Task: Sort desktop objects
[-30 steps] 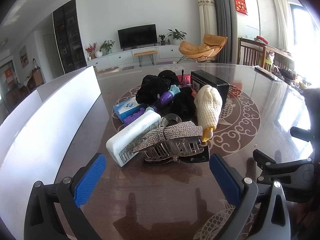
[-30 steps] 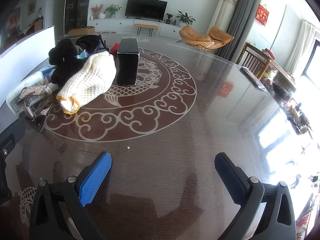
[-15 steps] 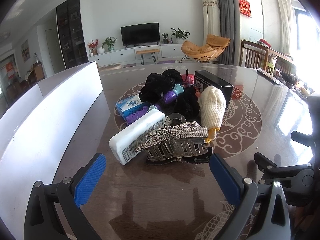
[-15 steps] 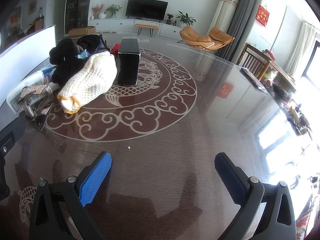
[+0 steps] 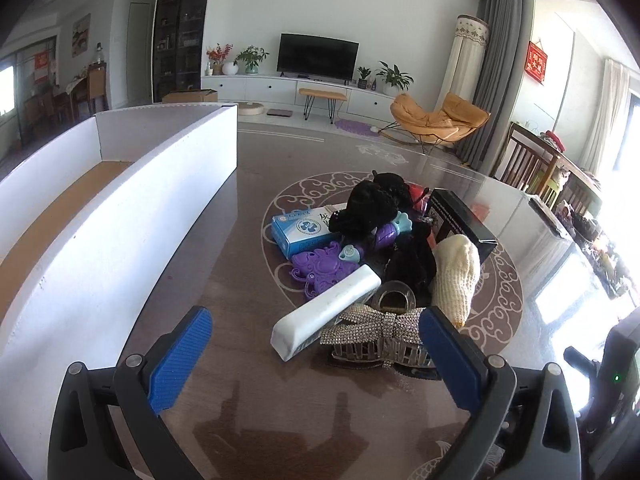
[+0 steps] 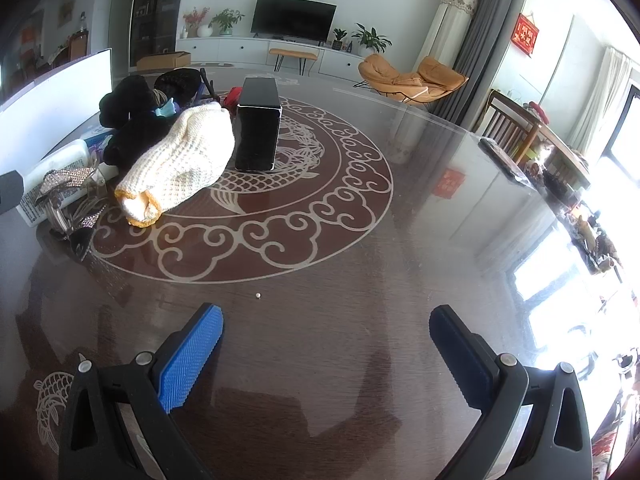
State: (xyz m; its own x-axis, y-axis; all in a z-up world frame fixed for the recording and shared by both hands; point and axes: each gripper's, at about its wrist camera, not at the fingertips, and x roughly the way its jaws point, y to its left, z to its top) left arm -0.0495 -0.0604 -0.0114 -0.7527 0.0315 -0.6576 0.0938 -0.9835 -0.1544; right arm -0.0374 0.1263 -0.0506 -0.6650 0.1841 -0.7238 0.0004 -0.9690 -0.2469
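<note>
Left gripper [image 5: 316, 354] raised, fingers spread above rhinestone clip [image 5: 376, 330]; right gripper [image 6: 326, 350] unmoved, spread.

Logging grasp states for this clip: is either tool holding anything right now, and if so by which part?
Nothing is held. The left tool is open above the table, short of the rhinestone hair clip. The right tool is open over bare table.

Objs lay heaped on table: rhinestone bow clip [image 5: 380, 330] at front, touching white bottle [image 5: 326, 316] lying flat; cream knit glove [image 5: 456, 276] beside black box [image 5: 460, 220]; blue box [image 5: 304, 232], purple toy [image 5: 320, 268], black fabric [image 5: 372, 204] behind.
</note>
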